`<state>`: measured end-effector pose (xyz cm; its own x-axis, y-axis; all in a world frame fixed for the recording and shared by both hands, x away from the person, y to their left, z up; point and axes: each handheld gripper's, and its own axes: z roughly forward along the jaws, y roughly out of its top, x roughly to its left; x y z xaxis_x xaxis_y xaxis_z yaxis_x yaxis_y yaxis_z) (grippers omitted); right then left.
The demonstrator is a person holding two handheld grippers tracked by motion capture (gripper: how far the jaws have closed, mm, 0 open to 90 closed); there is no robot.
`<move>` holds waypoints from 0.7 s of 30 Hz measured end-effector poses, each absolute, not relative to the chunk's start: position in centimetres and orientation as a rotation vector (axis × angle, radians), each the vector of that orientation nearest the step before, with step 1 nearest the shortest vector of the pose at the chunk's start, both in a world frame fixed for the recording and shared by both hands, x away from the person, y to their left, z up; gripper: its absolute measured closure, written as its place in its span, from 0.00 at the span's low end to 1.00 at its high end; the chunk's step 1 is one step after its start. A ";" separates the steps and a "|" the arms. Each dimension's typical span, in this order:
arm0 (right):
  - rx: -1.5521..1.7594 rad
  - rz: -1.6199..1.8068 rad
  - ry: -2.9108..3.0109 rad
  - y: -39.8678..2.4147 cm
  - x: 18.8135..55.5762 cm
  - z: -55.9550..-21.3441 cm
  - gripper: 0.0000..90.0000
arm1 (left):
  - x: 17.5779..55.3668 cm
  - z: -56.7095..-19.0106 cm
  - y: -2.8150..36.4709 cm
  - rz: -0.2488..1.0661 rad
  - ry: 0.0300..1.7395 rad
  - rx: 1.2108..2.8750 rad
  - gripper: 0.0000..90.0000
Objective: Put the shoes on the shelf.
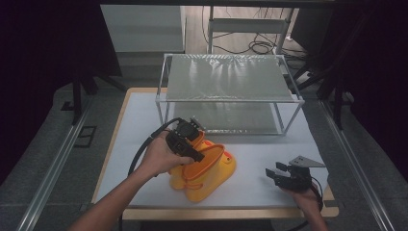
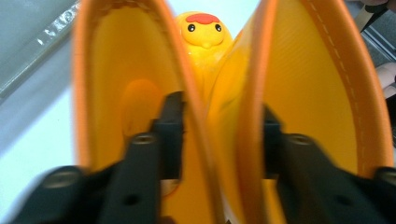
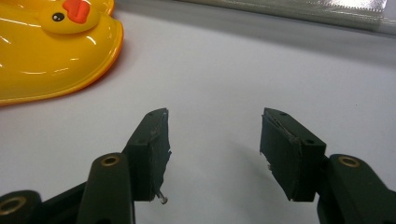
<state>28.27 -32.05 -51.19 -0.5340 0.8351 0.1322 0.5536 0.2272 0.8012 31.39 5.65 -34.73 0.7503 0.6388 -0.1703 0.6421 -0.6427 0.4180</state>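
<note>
Yellow rubber boots (image 1: 204,168) upright, toes toward person, left hand-held gripper (image 1: 192,147) pinching cuffs.

A lab or recording studio: black curtains (image 1: 43,57) hang on both sides of the white tabletop (image 1: 288,154), metal rails (image 1: 53,163) flank it, and loose cables (image 1: 260,47) lie on the floor behind it.

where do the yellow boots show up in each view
high view: yellow boots lie low centre on the white table, under the left gripper.
left gripper view: both orange-rimmed shafts fill it, one jaw inside each.
right gripper view: one toe at top left.
shared landmark: the duck face.
</note>
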 end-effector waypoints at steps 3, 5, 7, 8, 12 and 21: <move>1.284 1.209 2.183 -31.9 28.2 -51.1 0.47 | 31.3 -34.7 5.6 -0.004 0.958 2.490 0.88; 1.283 1.208 2.183 -31.9 28.3 -51.1 0.47 | 31.2 -34.7 5.7 -0.003 0.955 2.482 0.90; 1.285 1.205 2.182 -31.9 28.3 -51.2 0.47 | 31.2 -34.7 5.9 -0.017 0.952 2.465 0.91; 1.285 1.204 2.182 -31.9 28.3 -51.2 0.47 | 31.3 -34.7 6.1 -0.021 0.947 2.455 0.91; 1.294 1.203 2.177 -32.1 28.4 -51.2 0.47 | 31.8 -34.6 6.5 -0.049 0.946 2.423 0.91; 1.307 1.206 2.163 -32.4 28.4 -51.1 0.47 | 31.8 -31.5 6.1 -0.143 0.853 2.367 0.91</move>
<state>28.39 -32.38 -51.10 -0.5188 0.8447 0.1317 0.5562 0.2165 0.8024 31.76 6.09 -31.49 0.7865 0.5434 -0.2936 0.6093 -0.6051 0.5125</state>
